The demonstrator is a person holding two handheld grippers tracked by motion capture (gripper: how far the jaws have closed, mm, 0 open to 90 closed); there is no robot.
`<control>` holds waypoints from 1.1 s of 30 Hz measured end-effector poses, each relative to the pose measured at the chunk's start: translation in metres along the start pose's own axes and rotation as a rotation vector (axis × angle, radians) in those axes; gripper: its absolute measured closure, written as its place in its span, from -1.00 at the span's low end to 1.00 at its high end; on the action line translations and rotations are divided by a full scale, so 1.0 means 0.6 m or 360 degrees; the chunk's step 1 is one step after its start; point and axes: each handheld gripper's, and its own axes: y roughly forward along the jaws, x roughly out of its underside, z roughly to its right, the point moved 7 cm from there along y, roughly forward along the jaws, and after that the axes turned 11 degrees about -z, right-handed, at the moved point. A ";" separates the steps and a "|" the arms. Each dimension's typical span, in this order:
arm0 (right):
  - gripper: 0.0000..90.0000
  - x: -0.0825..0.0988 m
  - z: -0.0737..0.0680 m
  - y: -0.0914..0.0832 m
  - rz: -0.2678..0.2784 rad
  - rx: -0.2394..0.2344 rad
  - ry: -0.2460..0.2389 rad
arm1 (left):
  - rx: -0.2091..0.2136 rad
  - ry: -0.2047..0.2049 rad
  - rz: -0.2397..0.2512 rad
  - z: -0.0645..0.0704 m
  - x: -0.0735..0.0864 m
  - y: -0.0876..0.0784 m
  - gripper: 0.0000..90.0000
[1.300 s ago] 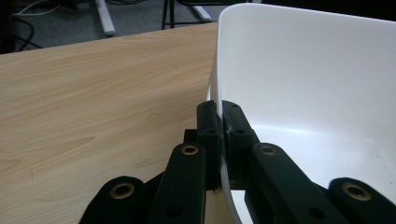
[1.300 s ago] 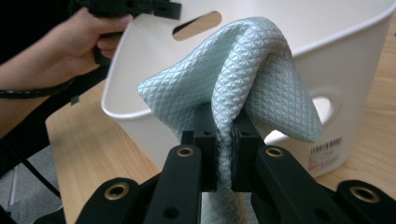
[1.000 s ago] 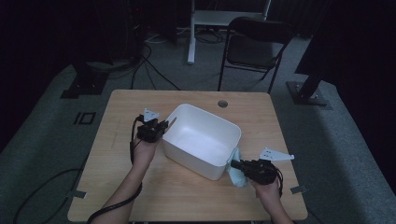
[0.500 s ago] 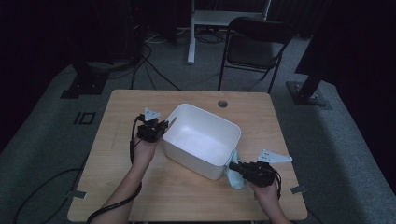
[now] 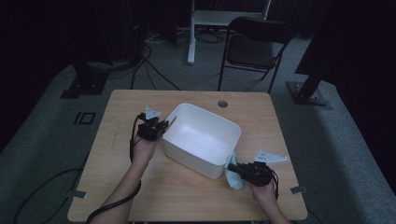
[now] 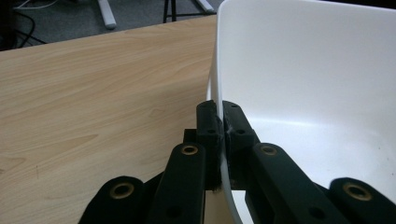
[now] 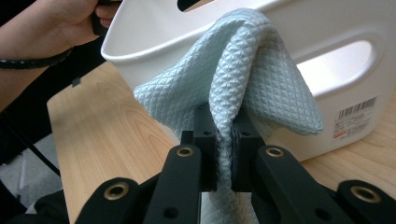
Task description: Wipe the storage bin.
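A white plastic tub (image 5: 201, 139) sits tilted in the middle of the wooden table. My left gripper (image 5: 164, 126) is shut on the rim of the tub (image 6: 223, 154) at its left corner, one jaw inside the wall and one outside. A pale blue waffle-weave cloth (image 7: 243, 79) is pinched in my right gripper (image 7: 223, 135), which is shut on it. The cloth (image 5: 233, 172) is pressed against the outer wall of the tub (image 7: 336, 51) near its right corner, where my right gripper (image 5: 235, 168) sits beside a handle slot and a barcode label (image 7: 357, 119).
The table (image 5: 187, 196) has bare wood in front of the tub and to its left. A round cable hole (image 5: 222, 103) lies behind the tub. A black folding chair (image 5: 256, 46) and a white stand (image 5: 191, 32) are on the floor beyond the table.
My right gripper with the cloth has shifted slightly along the tub's outer wall. The left gripper and the tub have stayed put.
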 end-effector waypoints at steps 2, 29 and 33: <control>0.87 0.006 0.006 0.006 -0.0029 0.0022 0.0001 | -0.0007 0.0012 -0.0019 0.000 -0.001 0.001 0.95; 0.87 0.007 0.078 0.031 -0.0058 0.0108 0.0151 | -0.0006 0.0017 -0.0041 -0.002 -0.006 0.005 0.94; 0.87 0.002 0.089 0.036 -0.0039 0.0135 0.0169 | -0.0018 0.0017 -0.0048 -0.001 -0.006 0.006 0.93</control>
